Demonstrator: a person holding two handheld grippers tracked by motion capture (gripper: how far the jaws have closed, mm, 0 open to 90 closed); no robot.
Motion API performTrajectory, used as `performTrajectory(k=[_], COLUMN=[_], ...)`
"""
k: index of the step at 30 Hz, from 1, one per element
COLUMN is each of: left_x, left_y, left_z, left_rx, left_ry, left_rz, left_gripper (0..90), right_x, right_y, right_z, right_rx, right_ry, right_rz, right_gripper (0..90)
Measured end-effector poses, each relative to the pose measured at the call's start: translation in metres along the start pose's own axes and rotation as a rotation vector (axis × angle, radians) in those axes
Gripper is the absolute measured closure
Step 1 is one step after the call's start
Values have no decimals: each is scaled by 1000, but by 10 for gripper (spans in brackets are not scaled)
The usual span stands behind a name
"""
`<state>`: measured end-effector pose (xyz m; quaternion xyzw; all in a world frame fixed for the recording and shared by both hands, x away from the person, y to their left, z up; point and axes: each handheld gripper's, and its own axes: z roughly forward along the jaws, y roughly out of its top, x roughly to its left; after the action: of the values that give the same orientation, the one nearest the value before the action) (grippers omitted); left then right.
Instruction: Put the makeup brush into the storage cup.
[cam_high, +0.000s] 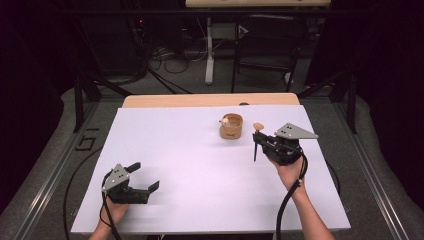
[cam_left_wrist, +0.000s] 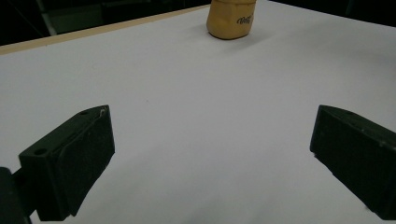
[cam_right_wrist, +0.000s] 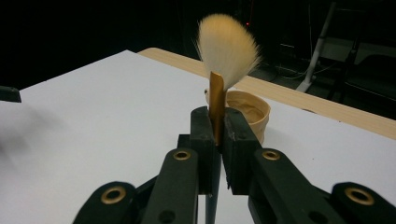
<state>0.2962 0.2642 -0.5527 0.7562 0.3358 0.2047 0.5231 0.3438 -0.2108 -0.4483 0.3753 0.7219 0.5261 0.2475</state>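
Note:
A makeup brush (cam_right_wrist: 226, 51) with a fan of pale bristles and a gold ferrule stands upright, clamped at the ferrule by my right gripper (cam_right_wrist: 217, 128), which is shut on it. In the high view the brush (cam_high: 257, 127) and right gripper (cam_high: 258, 138) hover right of a small tan cup (cam_high: 231, 126) that holds a small pale object. The cup (cam_right_wrist: 250, 112) sits just behind the brush in the right gripper view. My left gripper (cam_high: 146, 176) rests open near the table's front left with nothing between its jaws; the cup (cam_left_wrist: 232, 18) lies far ahead of it.
A white sheet (cam_high: 200, 170) covers the wooden table (cam_high: 210, 100). Behind the table stand a dark chair (cam_high: 270, 45), a white table leg (cam_high: 209, 55) and loose cables on the floor. Metal rails (cam_high: 45, 175) run along both sides.

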Motion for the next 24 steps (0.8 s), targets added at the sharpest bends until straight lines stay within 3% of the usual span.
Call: performTrajectory(k=[5,24], left_x=[0,3], left_y=[0,1], left_z=[-1,-3], left_rx=[7,-15], left_ry=[22,16], left_rz=[0,-4], left_gripper=[0,0], right_x=[-2,-12], right_y=[5,22], right_z=[4,9], right_rx=[-9,-28], right_ry=[4,-13], right_rz=[-3,-1], right_gripper=[841,841])
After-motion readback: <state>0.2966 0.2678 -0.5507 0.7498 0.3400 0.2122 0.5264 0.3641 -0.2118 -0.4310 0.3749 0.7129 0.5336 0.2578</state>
